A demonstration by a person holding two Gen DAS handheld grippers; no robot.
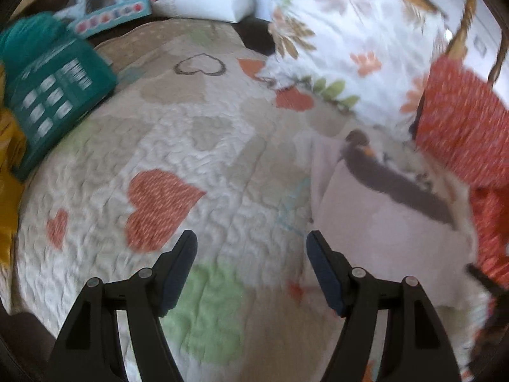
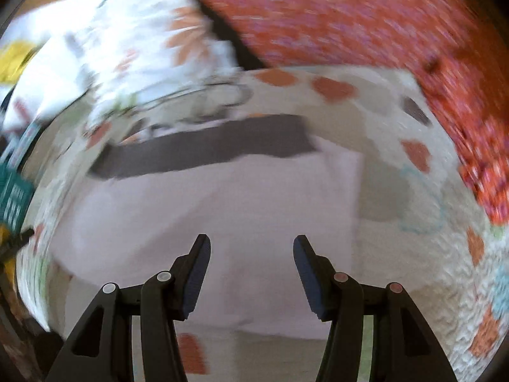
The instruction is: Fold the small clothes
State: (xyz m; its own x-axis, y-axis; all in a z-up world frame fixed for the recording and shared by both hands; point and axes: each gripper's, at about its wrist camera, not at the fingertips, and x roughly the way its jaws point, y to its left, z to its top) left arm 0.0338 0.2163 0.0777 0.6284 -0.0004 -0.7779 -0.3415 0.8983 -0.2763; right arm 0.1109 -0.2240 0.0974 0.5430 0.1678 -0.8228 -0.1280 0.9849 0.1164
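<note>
The pale pink garment [image 2: 222,210] lies flat on the heart-print quilt [image 1: 197,172], its dark grey band [image 2: 206,146] along the far edge. The right gripper [image 2: 251,248] sits above the garment, fingers spread, gripping nothing. The left gripper [image 1: 251,242] sits over bare quilt just left of the garment, fingers spread and empty. A teal box [image 1: 54,92] rests at the quilt's far left. An orange patterned fabric [image 2: 366,22] lies beyond the garment. Both views are motion-blurred.
</note>
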